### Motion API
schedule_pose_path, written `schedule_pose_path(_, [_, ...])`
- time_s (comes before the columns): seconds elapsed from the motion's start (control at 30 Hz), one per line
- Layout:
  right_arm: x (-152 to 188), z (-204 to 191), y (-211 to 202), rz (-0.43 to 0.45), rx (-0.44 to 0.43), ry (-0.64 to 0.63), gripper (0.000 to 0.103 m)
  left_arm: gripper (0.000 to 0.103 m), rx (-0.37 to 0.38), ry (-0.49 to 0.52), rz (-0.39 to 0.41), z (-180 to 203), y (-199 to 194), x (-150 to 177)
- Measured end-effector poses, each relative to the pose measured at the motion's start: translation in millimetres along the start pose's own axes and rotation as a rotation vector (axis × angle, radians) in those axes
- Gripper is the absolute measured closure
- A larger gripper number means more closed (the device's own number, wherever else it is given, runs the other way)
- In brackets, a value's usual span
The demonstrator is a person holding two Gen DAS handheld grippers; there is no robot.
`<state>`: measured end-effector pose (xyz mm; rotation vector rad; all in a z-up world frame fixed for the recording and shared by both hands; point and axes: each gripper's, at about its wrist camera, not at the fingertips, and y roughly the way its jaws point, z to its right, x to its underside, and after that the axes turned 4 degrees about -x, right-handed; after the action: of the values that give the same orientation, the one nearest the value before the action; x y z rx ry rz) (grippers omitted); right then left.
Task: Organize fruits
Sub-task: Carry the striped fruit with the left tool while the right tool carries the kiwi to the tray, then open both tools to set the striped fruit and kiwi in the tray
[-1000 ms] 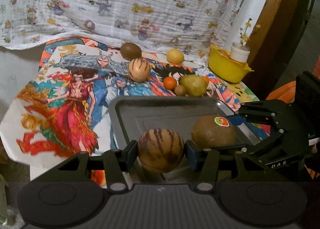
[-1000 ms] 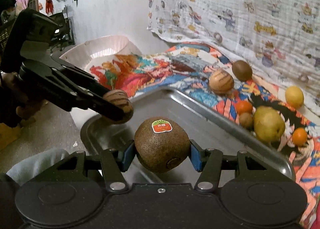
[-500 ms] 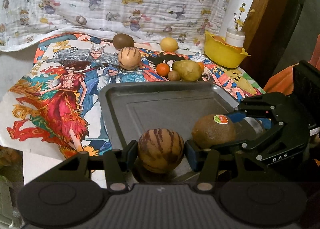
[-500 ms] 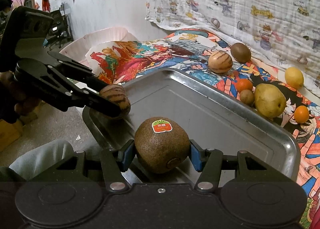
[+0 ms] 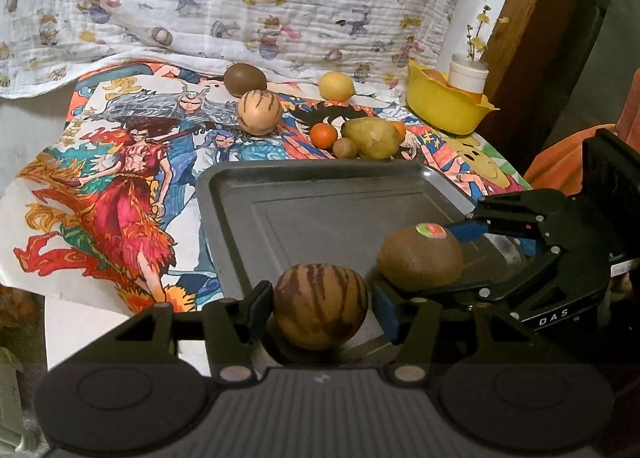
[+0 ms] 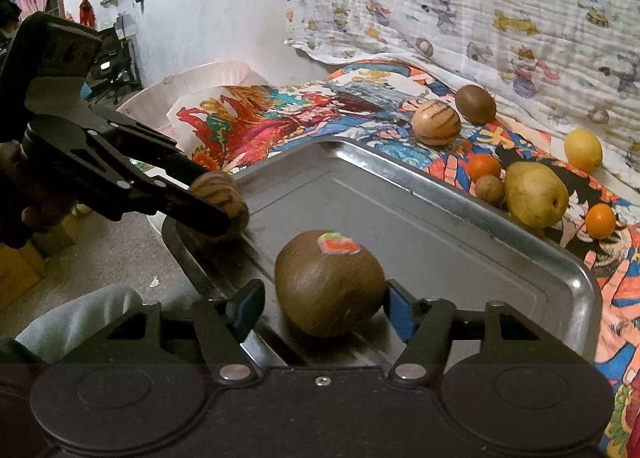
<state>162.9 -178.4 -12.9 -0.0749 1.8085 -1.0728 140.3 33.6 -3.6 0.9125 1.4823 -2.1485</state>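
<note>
Two matte black handheld grippers, up close.
Left gripper [image 5: 320, 308] and right gripper [image 6: 325, 310] show blue pads, silver rivets, ribbed bodies; white "DAS" lettering on one.

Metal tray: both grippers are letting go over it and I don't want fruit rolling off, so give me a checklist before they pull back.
1. Kiwi clear of right gripper pads: ok, gaps on both sides as the jaws open.
2. Striped fruit clear of left gripper pads: cannot tell; jaws opening, pads very close.
3. Both fruits inside the metal tray: ok.
4. Kiwi at rest: not ok, it is blurred.
5. Grippers clear of each other: ok, apart.
</note>
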Motion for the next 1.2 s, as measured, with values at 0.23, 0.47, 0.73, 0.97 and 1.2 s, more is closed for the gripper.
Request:
schedule_pose_path(0.23, [3,4,-6,0.021,0.002,0.033,0.028,0.032,0.003,-0.002,0.012,1,-3,2])
schedule_pose_path(0.47, [9,3,-19,0.042,0.028,0.046,0.017,0.014,-0.023,0.042,0.062,4,-16,4])
schedule_pose_path(0.73, [16,4,-39,0.052,0.071,0.053,0.005,0.001,-0.056,0.067,0.074,-3,-32,14])
schedule_pose_path(0.97, [20,16,-53,0.051,0.135,0.087,0.001,0.001,-0.119,0.086,0.033,-12,-42,19])
schedule_pose_path(1.2, [22,30,-61,0.074,0.207,0.126,0.001,0.001,-0.169,0.079,0.007,-18,-43,14])
